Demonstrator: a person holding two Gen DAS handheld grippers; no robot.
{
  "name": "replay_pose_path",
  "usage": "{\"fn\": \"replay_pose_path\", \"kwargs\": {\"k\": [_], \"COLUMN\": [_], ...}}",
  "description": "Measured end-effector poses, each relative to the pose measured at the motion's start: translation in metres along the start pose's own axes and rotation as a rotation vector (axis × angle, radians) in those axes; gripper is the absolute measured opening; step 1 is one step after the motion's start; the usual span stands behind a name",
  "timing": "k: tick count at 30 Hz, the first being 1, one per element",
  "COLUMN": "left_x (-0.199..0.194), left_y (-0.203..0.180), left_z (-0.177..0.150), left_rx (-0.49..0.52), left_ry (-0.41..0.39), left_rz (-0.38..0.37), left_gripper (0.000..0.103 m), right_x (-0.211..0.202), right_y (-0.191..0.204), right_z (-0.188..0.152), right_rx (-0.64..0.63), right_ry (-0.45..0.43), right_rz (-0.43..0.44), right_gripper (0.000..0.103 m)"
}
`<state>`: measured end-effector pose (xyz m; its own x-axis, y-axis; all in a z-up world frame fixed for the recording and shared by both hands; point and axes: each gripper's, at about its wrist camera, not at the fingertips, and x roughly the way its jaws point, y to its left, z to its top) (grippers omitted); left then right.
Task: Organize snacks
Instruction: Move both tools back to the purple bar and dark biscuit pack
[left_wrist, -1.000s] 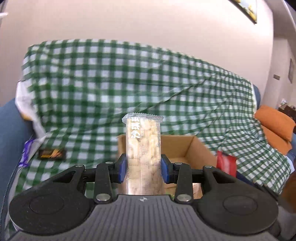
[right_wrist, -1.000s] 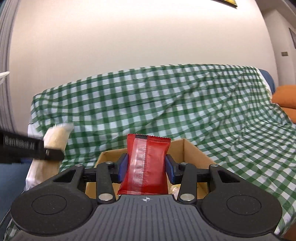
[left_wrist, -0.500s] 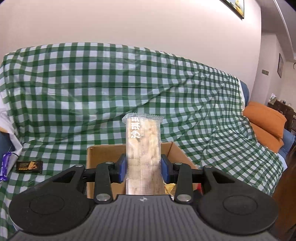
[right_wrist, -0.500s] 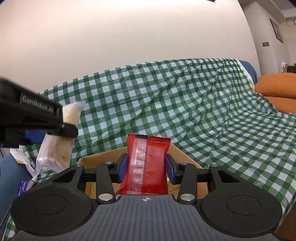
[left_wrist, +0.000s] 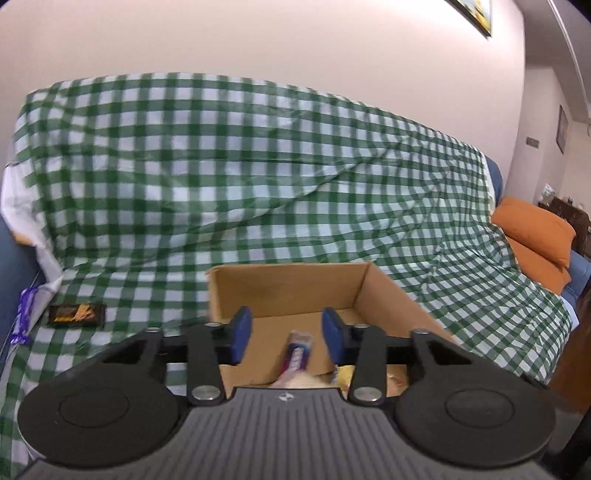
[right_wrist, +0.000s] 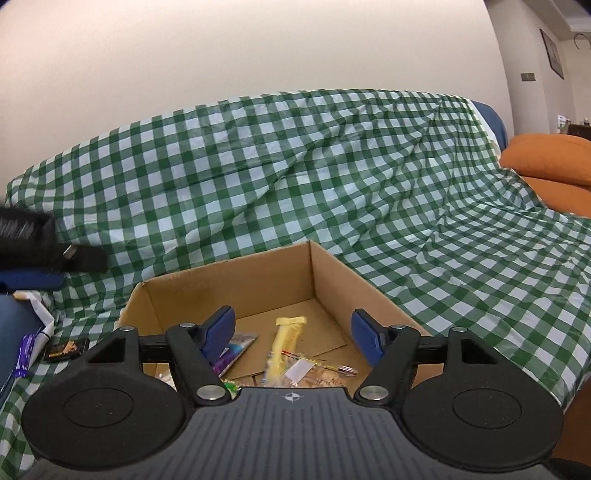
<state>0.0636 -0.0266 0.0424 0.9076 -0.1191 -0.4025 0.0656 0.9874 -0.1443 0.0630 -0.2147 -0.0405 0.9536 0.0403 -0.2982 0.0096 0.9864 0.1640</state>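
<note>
An open cardboard box (left_wrist: 288, 291) (right_wrist: 229, 284) sits on a green checked cloth, just below both grippers. Inside it lie a yellow bar (right_wrist: 286, 341), a purple packet (right_wrist: 236, 347) (left_wrist: 297, 356) and a clear cracker packet (right_wrist: 314, 371). My left gripper (left_wrist: 287, 326) hangs over the box's near edge; its jaws are closing with nothing between them. My right gripper (right_wrist: 293, 328) is over the box too, its jaws opening and empty. One of the left gripper's fingers (right_wrist: 85, 258) shows at the left edge of the right wrist view.
A dark chocolate packet (left_wrist: 77, 314) (right_wrist: 66, 349) and a purple wrapper (left_wrist: 26, 314) lie on the checked cloth (left_wrist: 258, 166) left of the box. Orange cushions (left_wrist: 535, 229) (right_wrist: 550, 158) rest at the far right. A pale wall rises behind.
The peanut bar has left the left gripper and the red packet has left the right gripper. Both grippers have tipped down over the box, and the right jaws have spread.
</note>
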Motion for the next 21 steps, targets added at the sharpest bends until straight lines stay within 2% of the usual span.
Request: {"fn": "replay_pose_path", "kwargs": {"k": [3, 7, 10, 12, 14, 18, 21], "left_x": [-0.008, -0.012, -0.007, 0.000, 0.013, 0.053, 0.073], "left_y": [0.024, 0.060, 0.087, 0.104, 0.123, 0.171, 0.193], "left_z": [-0.008, -0.019, -0.026, -0.031, -0.034, -0.022, -0.012], "left_rx": [-0.022, -0.041, -0.058, -0.069, -0.088, -0.200, -0.166], "left_ry": [-0.013, -0.031, -0.038, -0.042, -0.039, -0.041, -0.077], "left_rz": [0.030, 0.085, 0.127, 0.155, 0.181, 0.275, 0.322], "left_gripper": [0.023, 0.019, 0.018, 0.018, 0.018, 0.018, 0.018], "right_x": [0.000, -0.006, -0.010, -0.012, -0.013, -0.017, -0.020], "right_y": [0.004, 0.010, 0.017, 0.021, 0.024, 0.030, 0.035], "right_z": [-0.002, -0.004, -0.007, -0.008, -0.010, -0.012, -0.012], "right_rx": [-0.020, -0.040, -0.069, -0.084, -0.094, -0.122, -0.151], "right_ry": [-0.002, -0.039, -0.057, -0.066, -0.065, -0.060, -0.040], "right_rz": [0.009, 0.039, 0.071, 0.101, 0.136, 0.181, 0.213], "right_gripper": [0.072, 0.069, 0.054, 0.036, 0.030, 0.029, 0.029]}}
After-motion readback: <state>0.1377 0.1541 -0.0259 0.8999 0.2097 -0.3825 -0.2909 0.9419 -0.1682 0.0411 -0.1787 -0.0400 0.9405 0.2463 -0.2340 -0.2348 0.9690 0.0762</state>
